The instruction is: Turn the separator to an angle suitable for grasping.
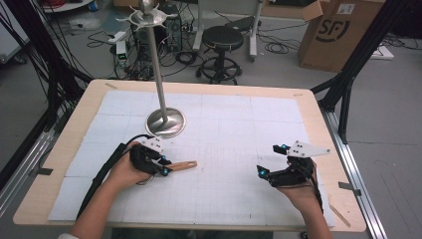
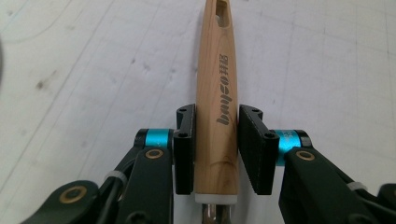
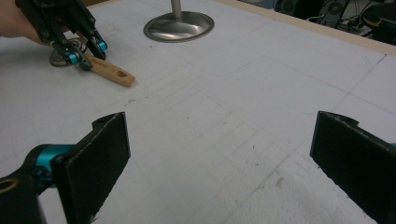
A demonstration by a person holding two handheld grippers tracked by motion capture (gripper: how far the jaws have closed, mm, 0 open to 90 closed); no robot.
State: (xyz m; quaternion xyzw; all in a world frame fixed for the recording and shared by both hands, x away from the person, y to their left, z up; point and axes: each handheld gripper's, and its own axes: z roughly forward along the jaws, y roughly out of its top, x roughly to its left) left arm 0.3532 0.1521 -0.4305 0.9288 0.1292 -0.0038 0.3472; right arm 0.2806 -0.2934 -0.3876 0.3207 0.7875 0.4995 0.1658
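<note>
The worktop [image 1: 59,164] is a pale wooden board, and a white gridded mat [image 1: 239,149] covers most of it, leaving a bare wood margin along all four edges.

A metal stand [image 1: 158,74] rises from the mat toward the far left corner. Its round, polished base [image 1: 165,123] sits flat on the mat, and its thin upright pole carries a ring of short hooks at the top.

The left gripper [image 1: 166,167] is positioned left of centre, nearer the near edge than the far edge, just in front of the stand base. Its two black pads are pinching a utensil by its wooden handle [image 2: 215,102]. In the left gripper view the pads press against both sides of the handle near its metal-collared end. The handle projects beyond the pads toward the middle of the worktop, low over the mat. Its free end has a slot, and printed lettering runs along it. In the right gripper view a round wire head shows behind the left gripper.

The right gripper [image 1: 268,160] is near the right edge, well apart from the handle. Its tongs are spread wide, with bare mat between the pads [image 3: 100,154].
</note>
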